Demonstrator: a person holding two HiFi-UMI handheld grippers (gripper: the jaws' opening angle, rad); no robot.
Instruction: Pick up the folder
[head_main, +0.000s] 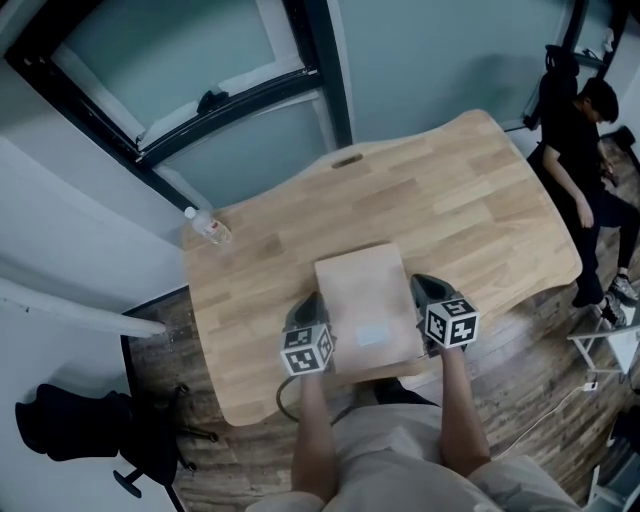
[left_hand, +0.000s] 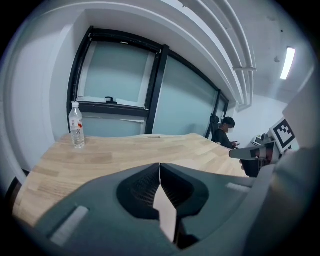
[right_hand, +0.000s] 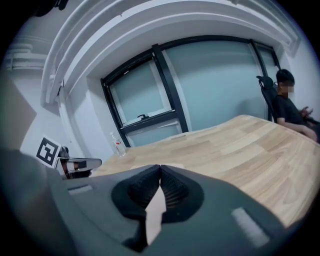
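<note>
Folder (head_main: 365, 300): plain tan card, flat rectangle, with a pale bluish patch (head_main: 372, 334) towards its near end. No creases visible.

Position: at the near edge of the wooden table (head_main: 470, 190), right in front of the person. Can't tell if it's resting on the wood or just clear of it.

Orientation: long axis runs near-to-far, with the far end skewed slightly left. Broad face is up.

Left gripper (head_main: 316, 300) has its jaws clamped on the folder's left long edge. Right gripper (head_main: 416, 284) is clamped on the right long edge. Both gripper views show a thin tan sheet pinched between the ribbed pads.

Water bottle (head_main: 208, 227) stands at the far left corner, well apart.
</note>
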